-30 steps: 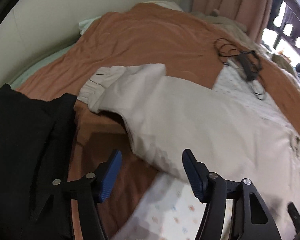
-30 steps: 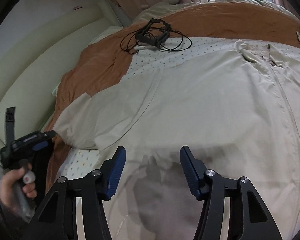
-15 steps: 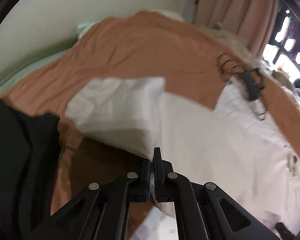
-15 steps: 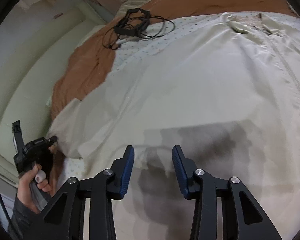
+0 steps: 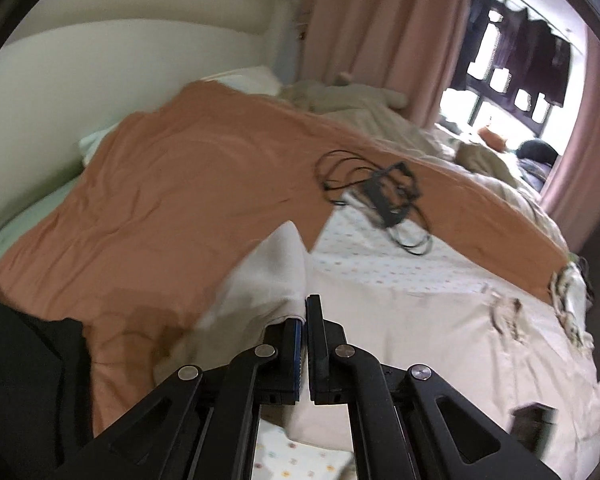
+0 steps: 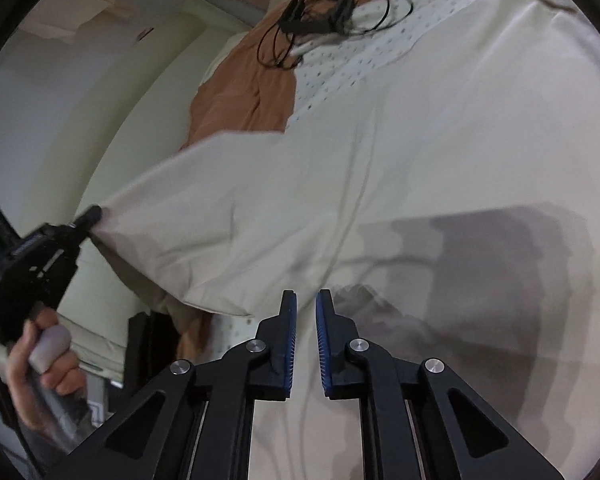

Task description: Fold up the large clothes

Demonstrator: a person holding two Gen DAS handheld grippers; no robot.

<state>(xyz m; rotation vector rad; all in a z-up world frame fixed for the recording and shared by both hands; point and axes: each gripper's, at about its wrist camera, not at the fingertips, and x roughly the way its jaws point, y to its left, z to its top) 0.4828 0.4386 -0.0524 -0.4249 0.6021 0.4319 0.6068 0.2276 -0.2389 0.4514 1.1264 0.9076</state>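
Observation:
A large cream jacket (image 5: pixel 420 340) lies spread on the bed, zip side up. My left gripper (image 5: pixel 305 304) is shut on the edge of its sleeve (image 5: pixel 276 272) and holds it lifted off the orange blanket. The right wrist view shows that same left gripper (image 6: pixel 94 213) at the left, pulling the sleeve (image 6: pixel 220 232) taut, with a person's hand (image 6: pixel 48 360) on its handle. My right gripper (image 6: pixel 306 300) hovers low over the jacket's body (image 6: pixel 420 140). Its jaws are closing to a narrow gap, the pads not visibly pressing cloth.
An orange blanket (image 5: pixel 180 184) covers the far side of the bed over a dotted sheet (image 5: pixel 380 256). A black device with tangled cables (image 5: pixel 384 196) lies on it beyond the jacket. A black garment (image 5: pixel 20 380) sits at the near left. The headboard (image 5: pixel 100 60) and pink curtains (image 5: pixel 380 20) stand behind.
My left gripper went from open to shut on the sleeve edge and lifted it. My right gripper's jaws narrowed from wide to a small gap and moved lower over the jacket.

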